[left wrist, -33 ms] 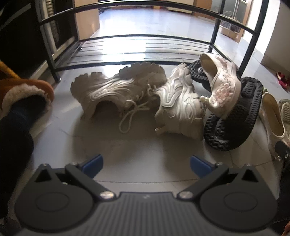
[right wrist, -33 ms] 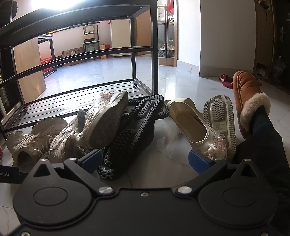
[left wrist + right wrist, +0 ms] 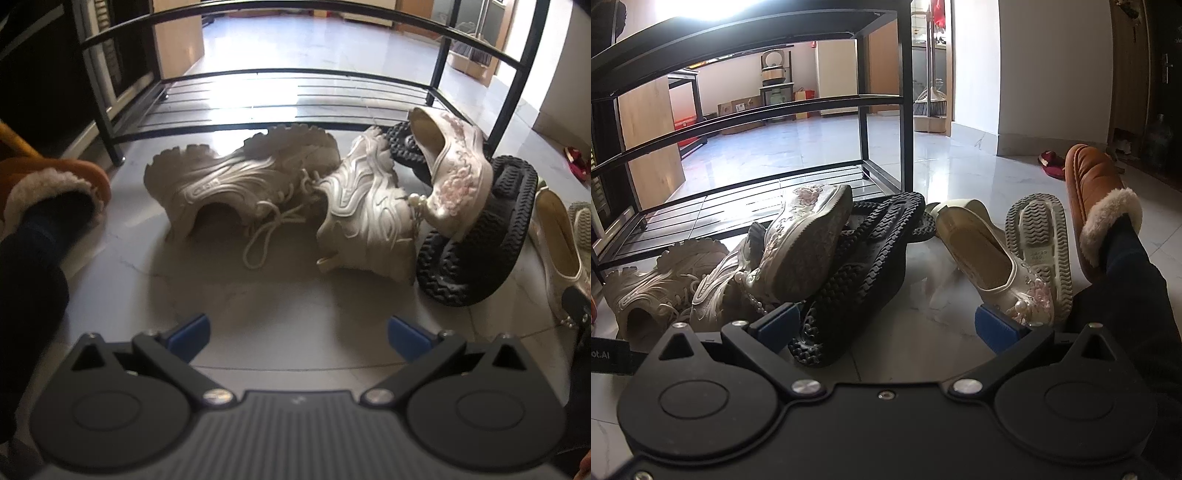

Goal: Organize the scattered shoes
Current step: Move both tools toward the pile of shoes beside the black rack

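Observation:
Shoes lie in a heap on the floor before a black metal shoe rack [image 3: 295, 96]. Two chunky white sneakers [image 3: 236, 184] [image 3: 365, 210] lie tipped over. A cream flowered flat [image 3: 454, 181] rests on black sandals [image 3: 476, 251], soles up. Its mate [image 3: 997, 273] lies upright beside a grey upturned clog [image 3: 1039, 243]. My left gripper [image 3: 299, 332] is open and empty, short of the sneakers. My right gripper [image 3: 886, 325] is open and empty, its left finger by the black sandals [image 3: 864, 273], its right by the flat's toe.
The person's feet in brown fur-lined slippers sit at the left [image 3: 51, 188] and at the right [image 3: 1097, 195]. A red slipper [image 3: 1051, 162] lies by the far wall. The rack's bottom shelf [image 3: 757, 206] holds nothing. The floor is glossy tile.

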A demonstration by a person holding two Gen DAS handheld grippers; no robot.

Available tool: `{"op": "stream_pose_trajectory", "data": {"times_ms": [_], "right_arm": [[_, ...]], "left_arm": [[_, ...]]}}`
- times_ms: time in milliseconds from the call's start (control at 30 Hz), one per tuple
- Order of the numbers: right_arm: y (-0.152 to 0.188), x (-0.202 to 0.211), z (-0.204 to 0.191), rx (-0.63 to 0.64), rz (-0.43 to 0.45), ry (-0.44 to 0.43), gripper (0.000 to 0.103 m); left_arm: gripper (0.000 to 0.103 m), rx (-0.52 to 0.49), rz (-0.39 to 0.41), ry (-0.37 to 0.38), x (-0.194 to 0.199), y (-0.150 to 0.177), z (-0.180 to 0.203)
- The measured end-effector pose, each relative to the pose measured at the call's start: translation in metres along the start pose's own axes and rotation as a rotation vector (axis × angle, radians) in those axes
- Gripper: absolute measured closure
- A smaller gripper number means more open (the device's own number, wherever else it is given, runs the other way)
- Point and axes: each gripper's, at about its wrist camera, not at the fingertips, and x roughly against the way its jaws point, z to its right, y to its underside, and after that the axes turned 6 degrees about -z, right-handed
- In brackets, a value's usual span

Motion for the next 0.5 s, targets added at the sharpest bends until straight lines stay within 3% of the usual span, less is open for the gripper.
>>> {"op": "stream_pose_trajectory", "data": {"times_ms": [500], "right_arm": [[0.0016, -0.0026, -0.0026, 0.005, -0.014, -0.001, 0.0]], "left_arm": [[0.001, -0.012, -0.024, -0.023, -0.0039, -0.0022, 0.0006]]}}
